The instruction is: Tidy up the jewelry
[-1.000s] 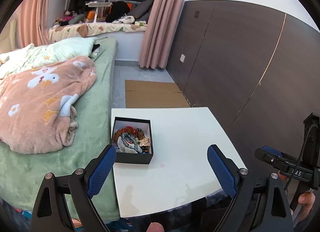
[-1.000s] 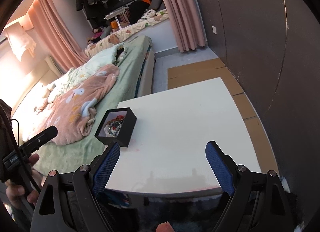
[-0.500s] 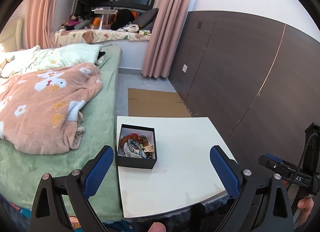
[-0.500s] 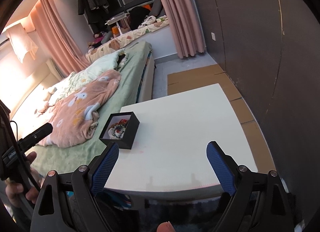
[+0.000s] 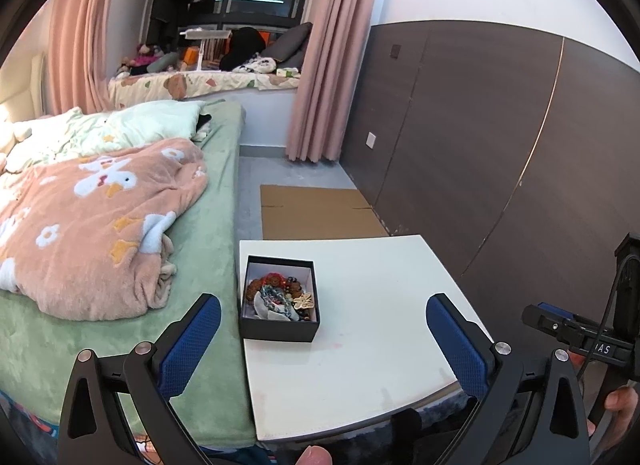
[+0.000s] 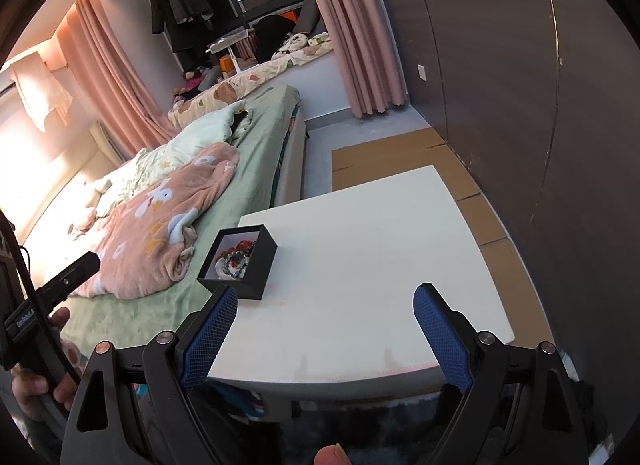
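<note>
Jaws of both the left gripper [image 5: 323, 339] and right gripper [image 6: 325, 321] gape wide and empty at frame bottom over the white tabletop [image 5: 380, 329], whose near edge they hide, while the black box [image 5: 280, 299], centre-left, holds tangled, indistinct jewelry [image 5: 280, 299].

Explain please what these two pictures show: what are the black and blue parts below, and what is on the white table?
No robot here: a person carries one hand-held gripper in each hand, each with a camera looking along its blue fingers. One picture is from the left hand-held gripper, the other from the right hand-held gripper. Both are open and hold nothing. On the table, beside a bed, stands a black box full of jewelry.
</note>
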`<state>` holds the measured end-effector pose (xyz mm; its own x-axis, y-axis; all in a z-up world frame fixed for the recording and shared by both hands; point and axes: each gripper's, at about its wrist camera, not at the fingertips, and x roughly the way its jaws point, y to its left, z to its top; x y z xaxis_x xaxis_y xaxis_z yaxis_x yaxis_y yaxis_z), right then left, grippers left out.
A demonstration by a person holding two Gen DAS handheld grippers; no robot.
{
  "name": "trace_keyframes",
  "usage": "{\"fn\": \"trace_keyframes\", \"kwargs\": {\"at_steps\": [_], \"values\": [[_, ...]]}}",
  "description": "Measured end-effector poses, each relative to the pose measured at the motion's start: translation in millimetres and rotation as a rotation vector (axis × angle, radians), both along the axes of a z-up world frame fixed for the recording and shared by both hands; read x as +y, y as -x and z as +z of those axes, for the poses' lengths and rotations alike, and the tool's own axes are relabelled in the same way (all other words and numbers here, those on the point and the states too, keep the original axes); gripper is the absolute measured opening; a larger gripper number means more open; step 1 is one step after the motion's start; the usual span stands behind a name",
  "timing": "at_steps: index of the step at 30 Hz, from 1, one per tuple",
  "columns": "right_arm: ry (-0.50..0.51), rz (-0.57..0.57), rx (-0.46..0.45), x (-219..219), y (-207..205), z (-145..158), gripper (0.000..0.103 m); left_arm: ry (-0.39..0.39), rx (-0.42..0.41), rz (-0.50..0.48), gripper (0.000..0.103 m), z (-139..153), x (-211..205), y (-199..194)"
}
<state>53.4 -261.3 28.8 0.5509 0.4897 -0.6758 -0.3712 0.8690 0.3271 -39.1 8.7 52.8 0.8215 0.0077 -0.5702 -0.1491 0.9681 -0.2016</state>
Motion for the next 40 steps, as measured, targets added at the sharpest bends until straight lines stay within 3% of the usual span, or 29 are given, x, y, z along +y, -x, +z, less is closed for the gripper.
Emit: {"fn": "trace_keyframes", "kwargs": {"at_steps": [18,40], "values": [[0.011,-0.016,0.003,2.6,-2.8,1.6,0.092,-0.006,-0.004,-0.029,0.102,3.9,-5.4,-5.1],[0.026,-0.013,-0.016,7.4,3.1,4.5,0.092,-0.071,-0.015,-0.031,0.102,7.7,-20.3,-0.7]]}}
